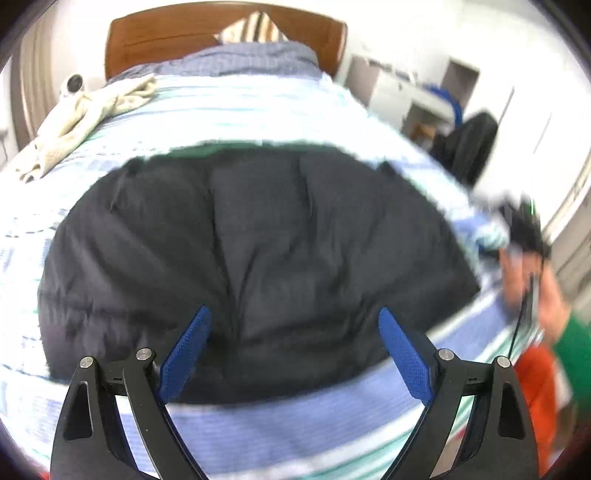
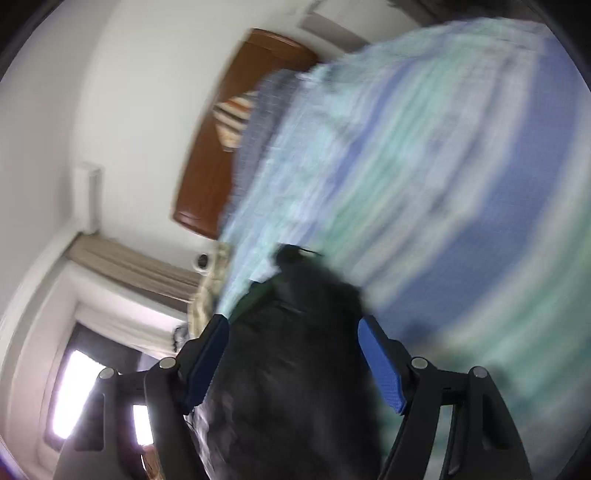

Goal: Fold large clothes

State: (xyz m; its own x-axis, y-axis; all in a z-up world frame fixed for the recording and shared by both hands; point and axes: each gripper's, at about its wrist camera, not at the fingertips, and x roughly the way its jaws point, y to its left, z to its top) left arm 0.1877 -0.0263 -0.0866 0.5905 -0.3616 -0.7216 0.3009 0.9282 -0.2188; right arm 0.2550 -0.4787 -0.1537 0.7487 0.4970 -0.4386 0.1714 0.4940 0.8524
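A large dark padded garment (image 1: 258, 240) lies spread flat on the striped blue and white bed cover (image 1: 240, 107). My left gripper (image 1: 293, 321) is open and hovers over the garment's near edge, holding nothing. In the right wrist view the camera is tilted and blurred. My right gripper (image 2: 291, 328) is open, its blue pads either side of a dark part of the garment (image 2: 295, 369). The right hand with its gripper shows blurred at the bed's right edge in the left wrist view (image 1: 524, 258).
A cream garment (image 1: 85, 114) lies at the bed's far left, by a small round white camera (image 1: 74, 85). A wooden headboard (image 1: 155, 37) and striped pillow (image 1: 255, 27) stand at the far end. Shelves and a dark chair (image 1: 469, 147) stand at the right.
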